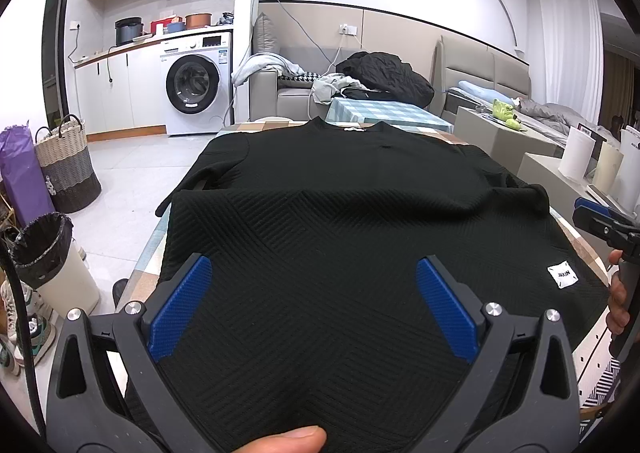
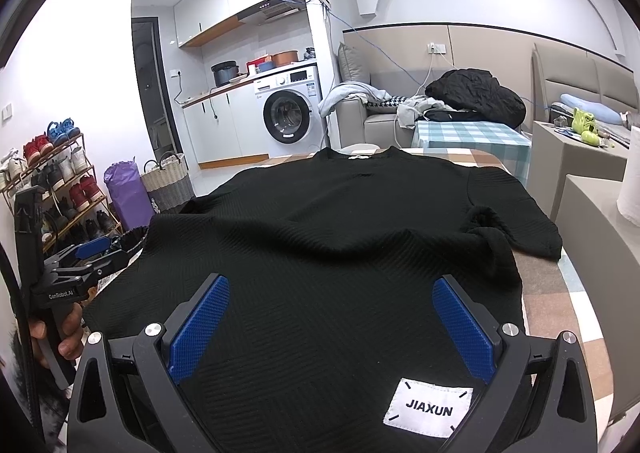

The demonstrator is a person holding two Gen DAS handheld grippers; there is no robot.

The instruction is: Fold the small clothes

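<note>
Shirt (image 1: 340, 181) flat on table (image 2: 560, 293), hem at near edge, unfolded. Left gripper (image 1: 312, 301) and right gripper (image 2: 332, 317) wide, empty, over hem. Next, probably: pinch hem corners, fold toward collar.

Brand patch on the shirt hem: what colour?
White patch with black lettering; clearest in right wrist view.

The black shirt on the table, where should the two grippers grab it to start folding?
Grip the black shirt along its near hem, one corner each, coming in low from the near table edge. It lies flat, collar away, and that hem with the white label sits just under both open grippers.
</note>
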